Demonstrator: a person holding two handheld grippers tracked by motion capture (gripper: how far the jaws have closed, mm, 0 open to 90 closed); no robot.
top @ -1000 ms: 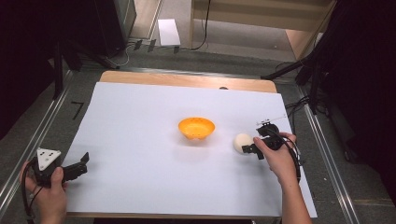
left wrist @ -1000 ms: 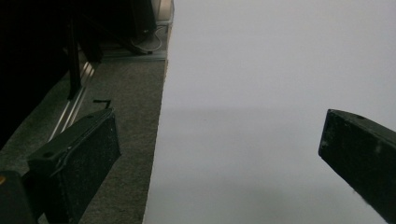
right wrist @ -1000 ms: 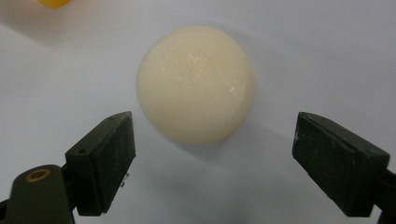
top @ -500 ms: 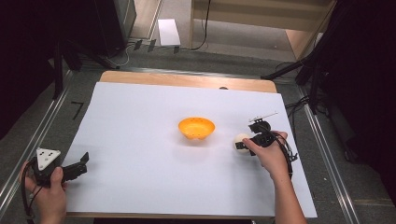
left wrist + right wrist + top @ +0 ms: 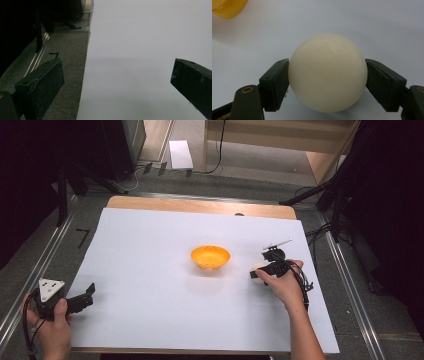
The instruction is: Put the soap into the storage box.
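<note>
A cream-white ball sits between the two black jaws of my right gripper, which press on it from both sides. In the high view the ball shows just left of the right gripper, to the right of an orange bowl at the table's middle. The bowl's rim peeks in at the top left of the right gripper view. My left gripper rests at the table's front left corner, jaws wide apart with nothing between them.
The white table sheet covers most of the wooden top. Grey carpet runs beside the sheet's left edge, with metal rails and dark stands beyond. Cables trail on the floor at the right.
My right gripper has moved left and a little forward toward the bowl with the ball between its jaws. The left gripper has stayed put.
</note>
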